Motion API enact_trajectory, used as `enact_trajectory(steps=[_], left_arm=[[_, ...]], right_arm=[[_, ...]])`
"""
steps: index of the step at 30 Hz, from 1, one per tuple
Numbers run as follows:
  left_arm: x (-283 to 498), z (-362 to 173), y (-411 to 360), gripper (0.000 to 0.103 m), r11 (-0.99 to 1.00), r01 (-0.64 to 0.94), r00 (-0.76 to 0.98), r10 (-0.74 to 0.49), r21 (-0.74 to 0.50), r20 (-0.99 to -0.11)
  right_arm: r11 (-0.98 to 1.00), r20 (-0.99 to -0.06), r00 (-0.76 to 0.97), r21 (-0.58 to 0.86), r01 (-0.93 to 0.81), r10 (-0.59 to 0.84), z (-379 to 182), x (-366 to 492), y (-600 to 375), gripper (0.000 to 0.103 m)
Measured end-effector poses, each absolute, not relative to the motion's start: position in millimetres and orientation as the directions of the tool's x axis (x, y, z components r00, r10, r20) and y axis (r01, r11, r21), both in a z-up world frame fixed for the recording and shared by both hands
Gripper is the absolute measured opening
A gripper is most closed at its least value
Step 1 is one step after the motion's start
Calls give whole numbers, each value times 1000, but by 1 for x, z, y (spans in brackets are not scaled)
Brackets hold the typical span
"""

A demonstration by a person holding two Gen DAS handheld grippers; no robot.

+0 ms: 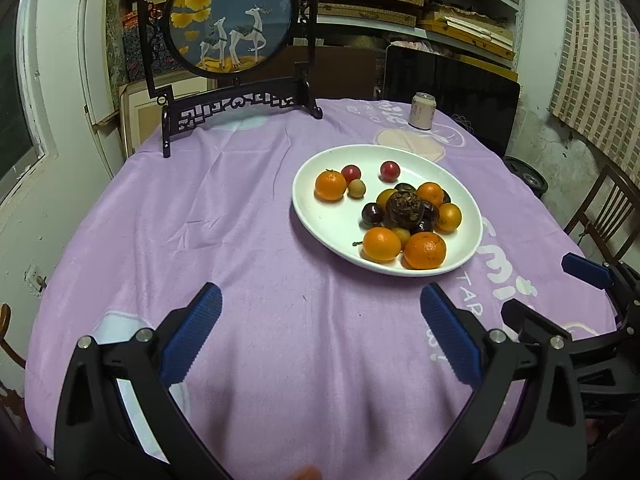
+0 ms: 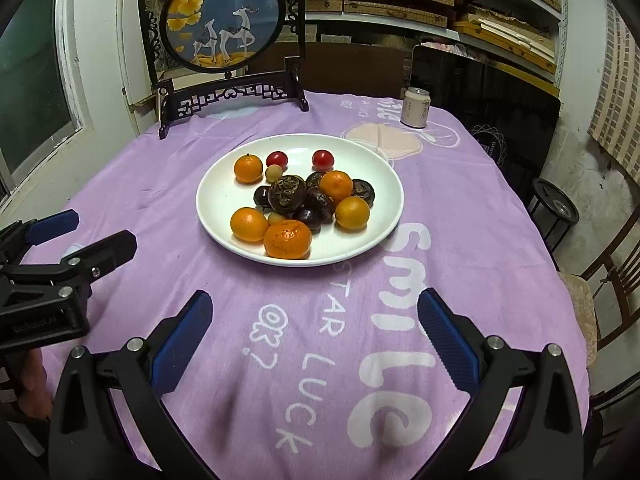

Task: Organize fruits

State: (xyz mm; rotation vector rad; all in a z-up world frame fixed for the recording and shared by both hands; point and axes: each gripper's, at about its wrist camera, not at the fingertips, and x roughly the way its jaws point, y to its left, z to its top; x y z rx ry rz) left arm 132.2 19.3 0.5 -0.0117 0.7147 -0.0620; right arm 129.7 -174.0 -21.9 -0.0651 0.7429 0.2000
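Looking through your left wrist view, you are holding the left gripper (image 1: 320, 304) spread and empty; the white plate (image 1: 320, 216) of fruits (image 1: 400, 216) is sitting at one o'clock. Through your right wrist view, the right gripper (image 2: 316, 312) is gaping empty, plate at twelve o'clock.

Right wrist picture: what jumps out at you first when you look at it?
The white plate in the middle of the purple tablecloth, heaped with oranges, dark fruits and two small red ones. Behind it, at the table's far edge, stands a round deer picture in a black frame, with a pale can to its right. Close to the camera, the right hand-held gripper hangs wide open and empty.
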Motion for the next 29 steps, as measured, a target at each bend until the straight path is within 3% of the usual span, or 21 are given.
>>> enact_trajectory(steps=[29], left_arm=[[133, 2, 25, 101, 999, 26, 743, -38, -27, -668]], right_arm=[[979, -679, 716, 22, -200, 162, -16, 128, -172, 102]])
